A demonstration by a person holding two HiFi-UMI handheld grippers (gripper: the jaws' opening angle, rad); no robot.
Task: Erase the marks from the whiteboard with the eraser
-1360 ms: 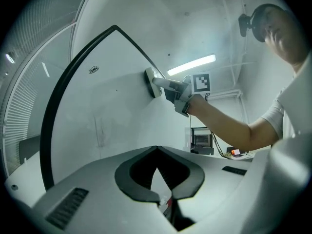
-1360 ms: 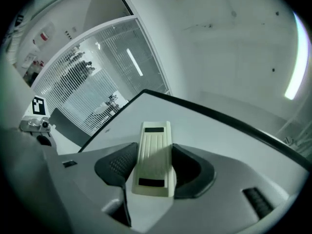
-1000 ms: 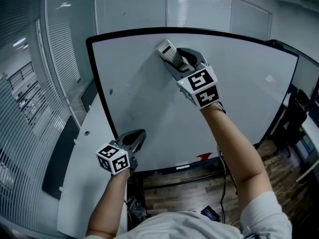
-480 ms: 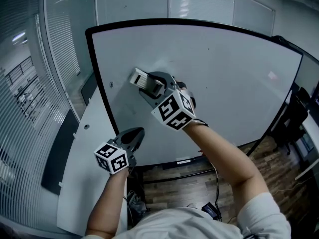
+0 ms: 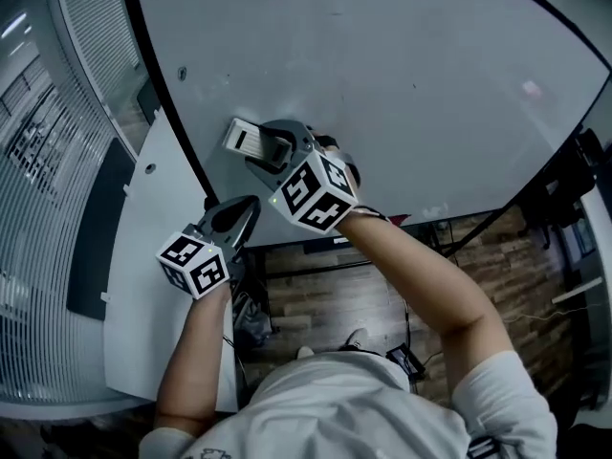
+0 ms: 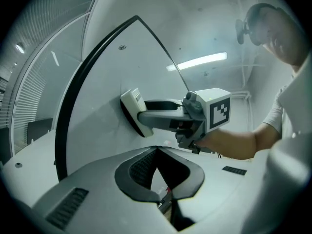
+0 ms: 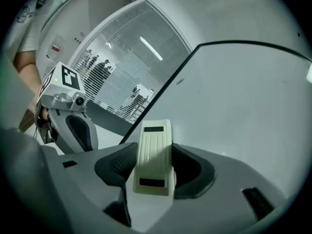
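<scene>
The right gripper (image 5: 274,148) clamps the eraser (image 5: 247,138) against the whiteboard (image 5: 411,84) near its left edge, seemingly flat. The left gripper (image 5: 237,216) hovers close below, jaws together and empty. A wide stroke could knock it, or snag the black frame (image 6: 72,94).

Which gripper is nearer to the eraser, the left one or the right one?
Right. The right gripper holds the eraser between its fingers, against the whiteboard. The left gripper is apart from it, lower down by the board's edge, holding nothing.
</scene>
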